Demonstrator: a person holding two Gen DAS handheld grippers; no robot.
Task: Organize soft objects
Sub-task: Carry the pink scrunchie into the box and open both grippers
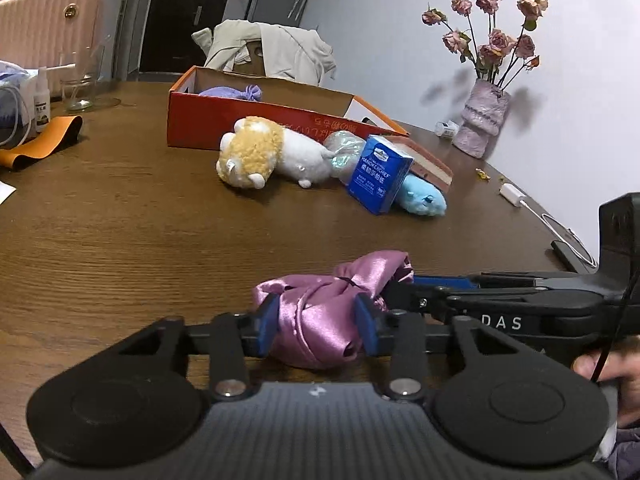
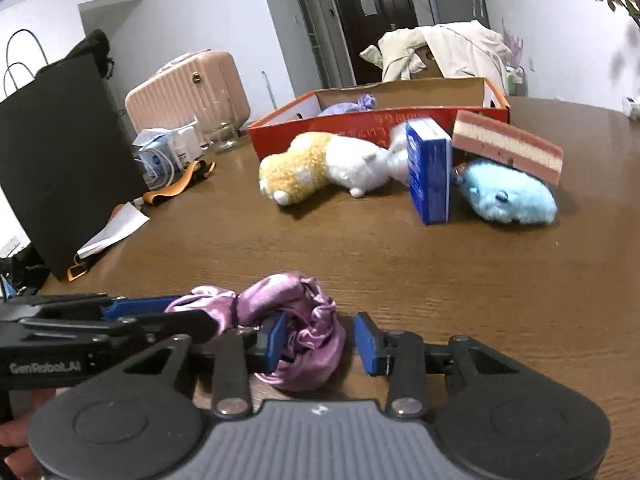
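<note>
While both grippers work the same pink satin bundle at the near edge of the wooden table, the hold is uneven. On the left side, the left gripper has its blue pads pressed into the cloth from both sides, jaws narrowed to the bundle's width. To its right, the right gripper stands partly open: its left pad touches the satin, its right pad is clear of it, so it grips nothing yet. Slippery satin probably calls for shifting the right jaws over the loose folds before closing, then lifting both ends together. Far across the table sits the red box with a lilac pouch inside; a yellow-and-white plush, a blue tissue pack and a light blue plush lie just before it
</note>
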